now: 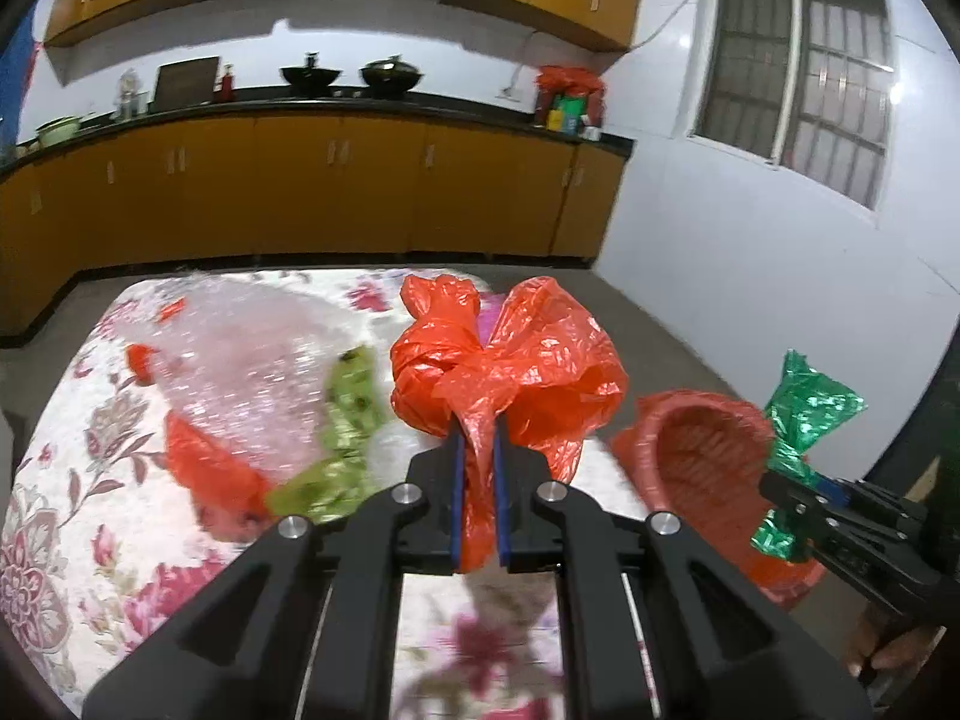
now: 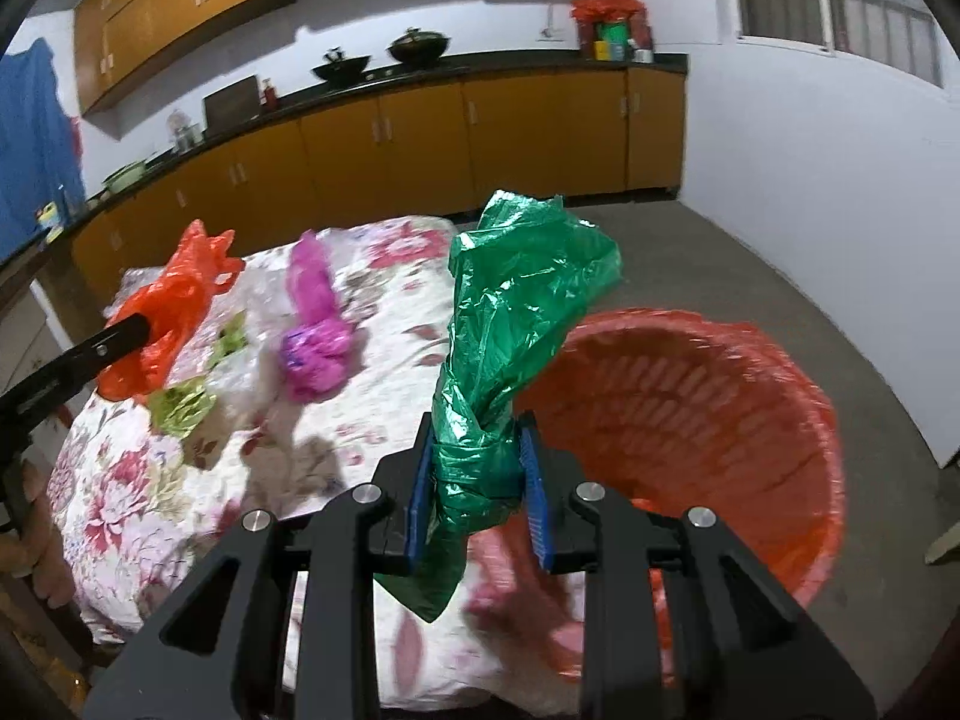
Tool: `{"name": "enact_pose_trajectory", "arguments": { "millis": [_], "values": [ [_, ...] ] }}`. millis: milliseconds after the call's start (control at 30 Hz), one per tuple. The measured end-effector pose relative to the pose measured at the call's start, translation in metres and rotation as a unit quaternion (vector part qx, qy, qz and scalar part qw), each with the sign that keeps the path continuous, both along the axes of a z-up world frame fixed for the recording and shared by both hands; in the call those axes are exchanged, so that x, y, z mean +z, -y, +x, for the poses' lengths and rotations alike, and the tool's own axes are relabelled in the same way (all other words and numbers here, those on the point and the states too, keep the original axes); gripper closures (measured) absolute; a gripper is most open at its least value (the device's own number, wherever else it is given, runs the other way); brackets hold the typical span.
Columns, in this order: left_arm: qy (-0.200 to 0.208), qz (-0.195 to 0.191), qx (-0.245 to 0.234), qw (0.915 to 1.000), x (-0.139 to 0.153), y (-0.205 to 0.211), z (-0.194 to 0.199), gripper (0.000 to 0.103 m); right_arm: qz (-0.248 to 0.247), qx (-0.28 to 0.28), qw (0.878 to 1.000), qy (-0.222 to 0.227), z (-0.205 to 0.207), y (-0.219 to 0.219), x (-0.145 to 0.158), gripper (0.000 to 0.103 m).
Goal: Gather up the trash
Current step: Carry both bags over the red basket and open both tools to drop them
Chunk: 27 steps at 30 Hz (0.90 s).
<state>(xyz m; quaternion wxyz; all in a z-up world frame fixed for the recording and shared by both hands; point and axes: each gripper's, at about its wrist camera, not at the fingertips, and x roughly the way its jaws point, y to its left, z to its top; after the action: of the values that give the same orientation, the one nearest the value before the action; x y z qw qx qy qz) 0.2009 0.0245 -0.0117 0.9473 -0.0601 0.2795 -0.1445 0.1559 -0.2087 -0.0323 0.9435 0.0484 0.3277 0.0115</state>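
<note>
My left gripper [image 1: 479, 450] is shut on a crumpled orange plastic bag [image 1: 510, 360], held above the flowered table [image 1: 72, 480]. The same orange bag [image 2: 174, 312] shows at the left of the right wrist view, in the left gripper [image 2: 141, 330]. My right gripper [image 2: 477, 456] is shut on a twisted green plastic bag [image 2: 516, 300], close to the rim of the red basket [image 2: 780, 396]. In the left wrist view the right gripper [image 1: 792, 495] holds the green bag [image 1: 807, 402] over the red basket [image 1: 702, 450]. A pink bag [image 2: 315, 342] lies on the table.
Yellow-green wrappers [image 1: 348, 414] and red scraps [image 1: 210, 468] lie on clear bubble wrap [image 1: 252, 360] on the table. Orange kitchen cabinets [image 1: 300, 186] with a dark counter run along the back wall. Grey floor [image 2: 750, 276] lies beyond the basket. A hand [image 1: 894, 654] grips the right tool.
</note>
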Motion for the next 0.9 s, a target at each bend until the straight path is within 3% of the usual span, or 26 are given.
{"name": "enact_pose_trajectory", "arguments": {
  "millis": [433, 900],
  "values": [
    [0.005, -0.014, -0.103, 0.9945, 0.009, 0.089, -0.014, 0.094, 0.003, -0.065, 0.998, 0.020, -0.018, 0.061, 0.019, 0.075],
    [-0.009, -0.006, -0.157, 0.9875, -0.006, 0.150, -0.012, 0.094, 0.021, -0.094, 0.995, 0.023, -0.022, 0.093, 0.016, 0.075]
  ]
}}
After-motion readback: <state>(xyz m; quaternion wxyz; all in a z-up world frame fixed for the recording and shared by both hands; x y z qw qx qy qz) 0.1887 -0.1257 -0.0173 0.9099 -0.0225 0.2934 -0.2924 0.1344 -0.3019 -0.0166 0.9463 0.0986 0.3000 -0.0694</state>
